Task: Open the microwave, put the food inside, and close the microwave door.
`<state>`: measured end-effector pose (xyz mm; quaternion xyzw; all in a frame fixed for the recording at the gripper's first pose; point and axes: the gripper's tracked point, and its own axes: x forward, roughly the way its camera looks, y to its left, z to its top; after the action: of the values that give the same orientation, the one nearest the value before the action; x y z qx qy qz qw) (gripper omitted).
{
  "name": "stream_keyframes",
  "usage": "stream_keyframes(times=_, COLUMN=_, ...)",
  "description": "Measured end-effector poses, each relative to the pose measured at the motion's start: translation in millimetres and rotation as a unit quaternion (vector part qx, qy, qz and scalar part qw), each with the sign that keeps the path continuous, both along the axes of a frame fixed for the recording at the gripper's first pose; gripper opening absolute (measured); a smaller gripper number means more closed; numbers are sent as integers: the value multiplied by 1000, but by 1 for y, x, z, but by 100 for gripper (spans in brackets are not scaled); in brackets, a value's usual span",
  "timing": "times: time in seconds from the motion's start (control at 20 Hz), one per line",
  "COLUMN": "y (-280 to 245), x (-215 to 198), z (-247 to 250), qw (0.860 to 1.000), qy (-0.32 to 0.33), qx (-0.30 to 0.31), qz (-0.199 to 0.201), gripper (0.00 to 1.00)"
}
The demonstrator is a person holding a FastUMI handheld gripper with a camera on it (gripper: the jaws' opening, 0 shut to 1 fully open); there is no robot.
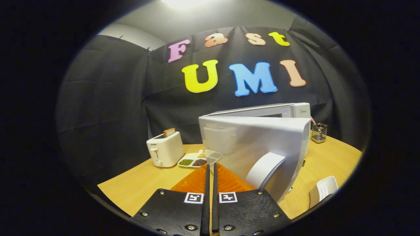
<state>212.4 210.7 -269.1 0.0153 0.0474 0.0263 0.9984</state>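
Note:
The white microwave (295, 109) stands on the wooden table to the right of and beyond my fingers. Its door (249, 141) is swung partly out toward me, so I see its outer face with a curved white handle (264, 170). The oven cavity is hidden behind the door. My gripper (211, 165) is shut, its two fingers pressed side by side with nothing between them. The fingertips end just under the door's lower free corner (213, 156); I cannot tell whether they touch it. An orange mat (229, 182) lies under the fingers.
A white toaster (165, 149) with a slice of bread in it stands left of the microwave. A divided white plate (192, 161) with green and dark beans lies beside it. A wire holder (319, 132) sits at the back right, and a white object (323, 190) lies at the table's (137, 183) near right edge.

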Motion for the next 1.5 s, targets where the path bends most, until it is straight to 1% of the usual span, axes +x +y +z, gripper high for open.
stream_keyframes(times=0.15, y=-42, x=12, z=6, qw=999, qy=-6, qx=-2, qz=-37, gripper=3)
stream_keyframes(times=0.35, y=-83, x=28, z=14, qw=997, qy=-13, qx=-9, qz=-71, gripper=3)
stream_keyframes(times=0.6, y=-119, x=47, z=17, qw=994, qy=-13, qx=-4, qz=-106, gripper=3)
stream_keyframes(times=0.85, y=-147, x=69, z=17, qw=991, qy=-9, qx=-2, qz=-132, gripper=2)
stream_keyframes(times=0.95, y=-155, x=80, z=19, qw=990, qy=-7, qx=-3, qz=-138, gripper=2)
stream_keyframes(times=1.15, y=-164, x=108, z=24, qw=991, qy=-1, qx=-3, qz=-131, gripper=3)
stream_keyframes(times=1.3, y=-175, x=131, z=26, qw=991, qy=0, qx=-9, qz=-136, gripper=4)
stream_keyframes(times=1.5, y=-185, x=160, z=28, qw=992, qy=13, qx=-3, qz=-129, gripper=4)
